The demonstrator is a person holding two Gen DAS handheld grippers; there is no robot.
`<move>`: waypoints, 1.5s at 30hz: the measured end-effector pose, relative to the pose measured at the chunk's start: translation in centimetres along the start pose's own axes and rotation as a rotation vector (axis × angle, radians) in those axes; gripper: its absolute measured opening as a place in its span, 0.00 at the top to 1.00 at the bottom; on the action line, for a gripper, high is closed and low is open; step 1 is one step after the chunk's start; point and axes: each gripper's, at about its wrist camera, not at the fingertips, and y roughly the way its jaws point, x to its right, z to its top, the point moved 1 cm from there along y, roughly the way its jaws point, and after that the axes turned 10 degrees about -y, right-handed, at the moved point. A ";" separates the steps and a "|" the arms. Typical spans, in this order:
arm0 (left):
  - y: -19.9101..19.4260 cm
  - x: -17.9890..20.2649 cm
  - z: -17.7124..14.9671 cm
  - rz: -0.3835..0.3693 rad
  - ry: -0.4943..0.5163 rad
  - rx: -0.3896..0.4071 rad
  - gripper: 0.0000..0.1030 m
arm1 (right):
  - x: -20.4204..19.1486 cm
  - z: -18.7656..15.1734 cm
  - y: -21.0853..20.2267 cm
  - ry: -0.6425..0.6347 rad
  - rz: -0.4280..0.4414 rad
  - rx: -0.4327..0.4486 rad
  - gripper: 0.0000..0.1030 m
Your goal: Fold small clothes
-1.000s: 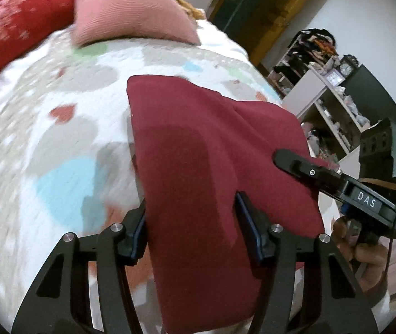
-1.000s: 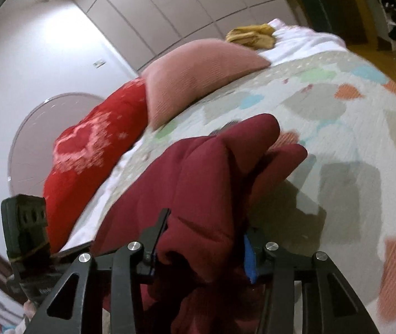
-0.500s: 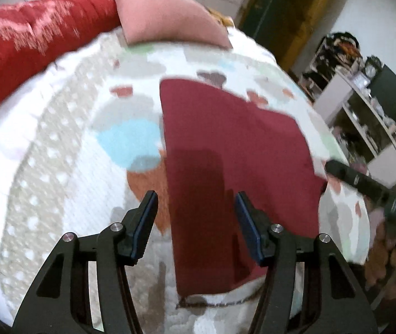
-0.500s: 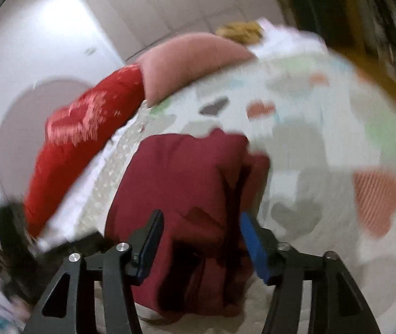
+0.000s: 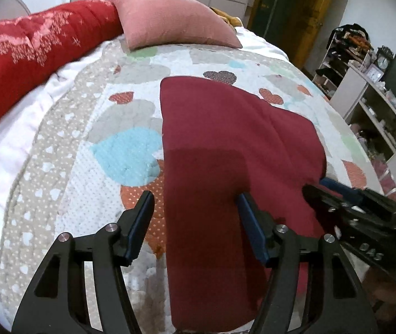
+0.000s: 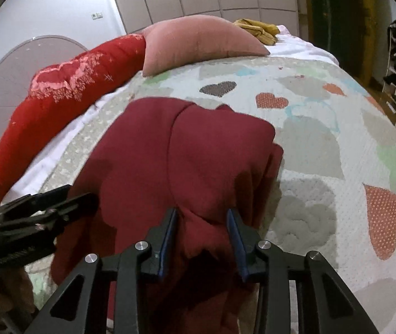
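A dark red garment (image 5: pixel 225 128) lies folded lengthwise on the heart-patterned quilt (image 5: pixel 86 139). My left gripper (image 5: pixel 195 197) hovers over its near left edge: one finger above the quilt, the other above the cloth. Its jaws are opening and grip nothing. In the right wrist view the garment (image 6: pixel 184 144) is bunched on its right side. My right gripper (image 6: pixel 202 213) is closing, and a fold of that cloth fills the gap between its pads. Each gripper shows in the other's view: the right gripper (image 5: pixel 323 186) at the garment's right edge, the left gripper (image 6: pixel 81 193) at the left.
A pink pillow (image 5: pixel 175 22) and a long red cushion (image 5: pixel 31 50) lie at the head of the bed. Yellow cloth (image 6: pixel 256 29) sits behind the pillow. White shelves (image 5: pixel 373 105) stand past the bed's right side.
The right gripper let the raised bunch of cloth down onto the bed, then narrowed on a fold. The left gripper shifted left, so one finger now hangs off the garment's edge.
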 end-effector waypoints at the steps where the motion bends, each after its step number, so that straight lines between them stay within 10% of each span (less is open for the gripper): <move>1: -0.2 0.2 0.0 0.010 0.010 0.004 0.39 | -0.1 0.1 -0.5 -0.001 -0.001 0.008 0.66; 24: -8.7 1.0 -1.8 0.088 0.076 0.217 0.39 | -4.0 -0.7 -8.5 0.017 -0.104 0.144 0.50; 45: -9.0 0.8 -2.1 0.104 0.078 0.224 0.39 | -4.0 -0.9 -8.4 0.034 -0.129 0.127 0.45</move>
